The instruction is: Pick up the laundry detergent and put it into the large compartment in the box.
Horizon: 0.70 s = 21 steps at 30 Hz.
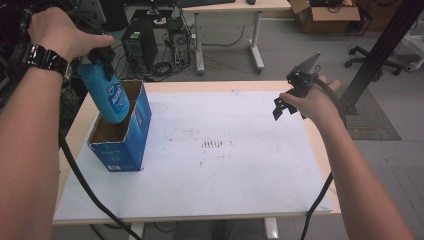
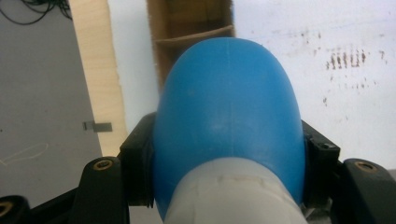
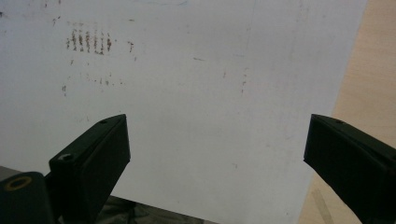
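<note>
- High view shows the left hand-held gripper [image 1: 102,60] clamped on the neck end of a blue bottle [image 1: 107,95], which hangs below it, tilted, with its base already inside the open top of a blue carton [image 1: 125,142].
- Left gripper view looks straight down the bottle [image 2: 227,116]: its shoulder bulges between the two black jaws, pressed on both sides, and the carton's brown inside [image 2: 191,23] lies just beyond the bottle's far end.
- To do this step well, I judge the bottle should be brought closer to upright before going lower, so that its base does not catch the carton's rim or the cardboard divider seen inside.
- Lowering slowly matters, since the light carton stands free on the table [image 1: 225,165] and could tip or slide if the bottle pushes sideways.
- Grip should hold until the base rests on the carton floor.
- Left arm: forearm reaching in from the near side, wrist bent so the gripper points down, a black watch on the wrist.
- Right hand-held gripper [image 1: 286,102] hovers well apart to the right of the left one, above the table; its jaws stand wide and empty [image 3: 217,149].
- It could steady the carton's wall if needed.
</note>
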Each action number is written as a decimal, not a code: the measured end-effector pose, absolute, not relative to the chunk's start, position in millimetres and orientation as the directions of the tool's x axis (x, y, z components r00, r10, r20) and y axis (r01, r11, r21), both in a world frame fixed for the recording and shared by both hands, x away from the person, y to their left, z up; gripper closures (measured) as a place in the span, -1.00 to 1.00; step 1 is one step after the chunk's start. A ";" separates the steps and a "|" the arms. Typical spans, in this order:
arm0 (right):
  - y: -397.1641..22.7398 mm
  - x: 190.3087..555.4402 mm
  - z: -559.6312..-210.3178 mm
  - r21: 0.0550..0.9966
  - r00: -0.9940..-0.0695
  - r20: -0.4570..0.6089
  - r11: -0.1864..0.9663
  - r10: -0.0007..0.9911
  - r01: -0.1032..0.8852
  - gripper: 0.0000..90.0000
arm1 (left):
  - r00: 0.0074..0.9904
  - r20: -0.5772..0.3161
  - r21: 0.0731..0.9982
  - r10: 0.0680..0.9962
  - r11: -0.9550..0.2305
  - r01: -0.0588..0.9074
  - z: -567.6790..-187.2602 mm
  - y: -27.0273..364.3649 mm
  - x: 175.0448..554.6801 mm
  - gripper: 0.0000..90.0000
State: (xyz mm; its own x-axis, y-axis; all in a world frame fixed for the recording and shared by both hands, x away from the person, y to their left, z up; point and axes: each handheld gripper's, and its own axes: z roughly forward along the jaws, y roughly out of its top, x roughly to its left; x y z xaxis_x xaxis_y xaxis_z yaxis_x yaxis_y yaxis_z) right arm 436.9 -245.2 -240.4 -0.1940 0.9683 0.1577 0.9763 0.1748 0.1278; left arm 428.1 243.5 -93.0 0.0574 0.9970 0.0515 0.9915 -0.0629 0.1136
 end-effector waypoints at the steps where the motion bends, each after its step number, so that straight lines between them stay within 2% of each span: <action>1: -245.5 436.9 -240.6 0.128 -0.193 0.159 0.173 0.968 0.977 -0.84 | 0.052 0.053 0.112 0.997 -0.058 0.992 -94.2 246.3 428.0 -0.17; 21: -246.7 436.7 -253.2 0.108 -0.185 0.156 0.169 0.970 0.980 -0.84 | 0.031 0.049 0.076 0.998 -0.034 0.997 -138.7 261.2 430.3 -0.17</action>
